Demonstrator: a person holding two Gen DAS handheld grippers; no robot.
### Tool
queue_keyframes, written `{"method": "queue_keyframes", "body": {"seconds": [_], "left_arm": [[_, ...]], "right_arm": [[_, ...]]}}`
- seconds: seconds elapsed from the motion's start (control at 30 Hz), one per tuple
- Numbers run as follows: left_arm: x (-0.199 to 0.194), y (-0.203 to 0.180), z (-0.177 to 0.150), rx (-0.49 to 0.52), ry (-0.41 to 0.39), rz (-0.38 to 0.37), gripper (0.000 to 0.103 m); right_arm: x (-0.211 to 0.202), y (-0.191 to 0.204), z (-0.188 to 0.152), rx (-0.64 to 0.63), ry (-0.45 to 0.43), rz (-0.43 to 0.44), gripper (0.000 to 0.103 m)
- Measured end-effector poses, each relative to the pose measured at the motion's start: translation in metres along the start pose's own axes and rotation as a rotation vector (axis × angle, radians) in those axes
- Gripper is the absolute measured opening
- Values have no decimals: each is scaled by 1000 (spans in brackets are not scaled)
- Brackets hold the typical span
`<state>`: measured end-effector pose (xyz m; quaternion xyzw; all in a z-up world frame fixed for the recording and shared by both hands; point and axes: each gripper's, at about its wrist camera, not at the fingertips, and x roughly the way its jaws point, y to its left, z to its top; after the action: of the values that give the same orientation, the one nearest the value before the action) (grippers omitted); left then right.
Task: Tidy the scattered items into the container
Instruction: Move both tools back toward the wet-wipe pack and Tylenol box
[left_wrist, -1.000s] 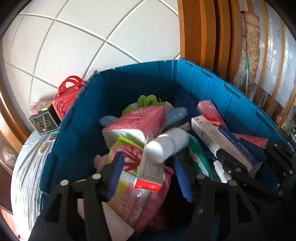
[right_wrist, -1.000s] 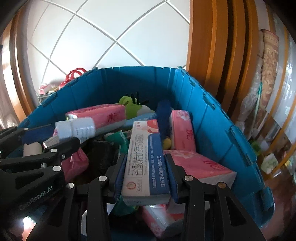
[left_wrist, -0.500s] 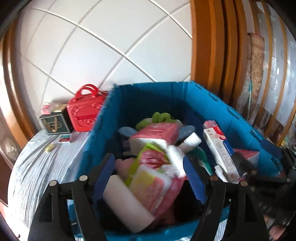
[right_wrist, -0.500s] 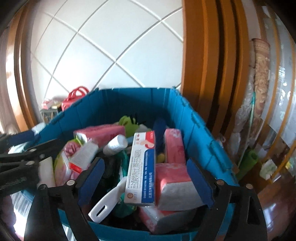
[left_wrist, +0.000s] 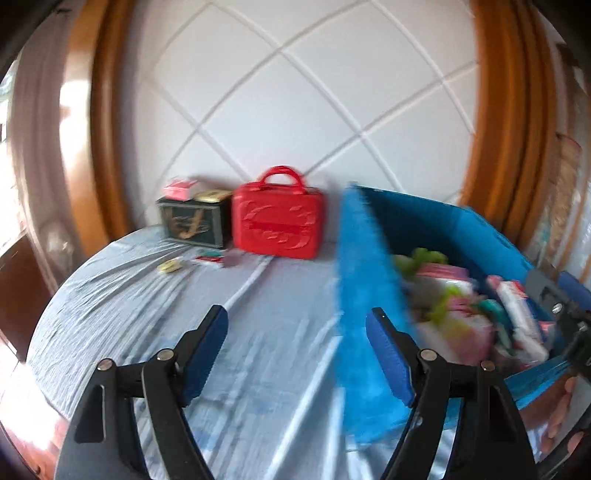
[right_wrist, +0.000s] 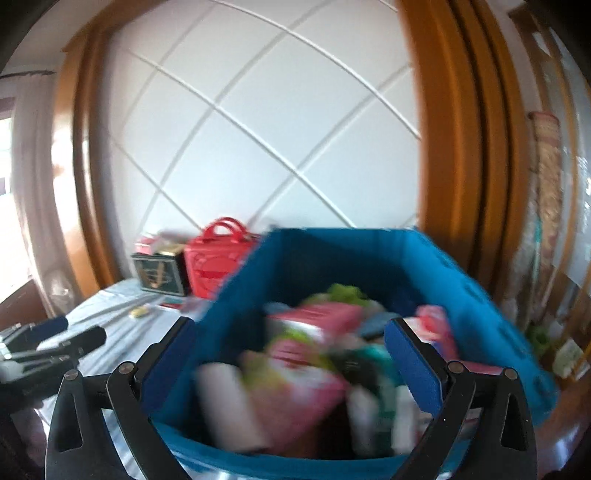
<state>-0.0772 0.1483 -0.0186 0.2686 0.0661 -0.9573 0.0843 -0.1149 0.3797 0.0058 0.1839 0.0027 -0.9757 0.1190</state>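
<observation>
A second ago both grippers were inside the blue container (left_wrist: 436, 236), each with an item between its pads; now both are out and hold nothing, so those items have been dropped in and two more pieces are tidied.

In the left wrist view, at ten o'clock, a dark box (left_wrist: 192, 223) with a pink packet on top stands against the wall, touching a red handbag (left_wrist: 279, 223) at eleven o'clock. Just in front of them a few small scattered items (left_wrist: 192, 260) lie on the pale blue cloth (left_wrist: 147, 314); they look like the next pickup, though blur hides what they are. The left gripper (left_wrist: 297, 354) hangs over bare cloth at six o'clock, its jaws opening with nothing between them.

From two to four o'clock sits the container, heaped with pink tissue packs, a green soft toy, boxes and a white bottle.

In the right wrist view the right gripper (right_wrist: 290, 356) faces the container from its near rim, jaws opening to their widest, empty, with the heap (right_wrist: 314, 365) showing between them.
</observation>
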Motion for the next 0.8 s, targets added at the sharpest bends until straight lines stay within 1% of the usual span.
{"method": "queue_keyframes", "body": {"seconds": [0.07, 0.13, 0.27, 0.33, 0.4, 0.47, 0.57, 0.67, 0.8], "left_arm": [[-1, 45, -3, -11, -5, 30, 84], [-1, 95, -7, -19, 3, 40, 84], [12, 192, -14, -15, 48, 65, 84], [24, 234, -16, -38, 68, 104, 84], [36, 265, -16, -67, 105, 111, 84], [48, 290, -14, -74, 116, 92, 84], [67, 317, -9, -107, 110, 107, 84], [97, 337, 1, -121, 142, 132, 84], [127, 358, 14, -113, 132, 163, 84]], "right_arm": [[1, 46, 2, -10, -24, 24, 103], [5, 90, 1, -20, -36, 33, 103], [25, 174, -1, -35, -24, 45, 103], [39, 205, -5, -26, 2, 52, 103], [61, 234, -9, -31, 67, 55, 103], [79, 254, -13, -46, 104, 49, 103], [116, 285, -14, -68, 140, 51, 103], [150, 300, -13, -69, 161, 80, 103], [199, 318, -10, -60, 179, 111, 103]]}}
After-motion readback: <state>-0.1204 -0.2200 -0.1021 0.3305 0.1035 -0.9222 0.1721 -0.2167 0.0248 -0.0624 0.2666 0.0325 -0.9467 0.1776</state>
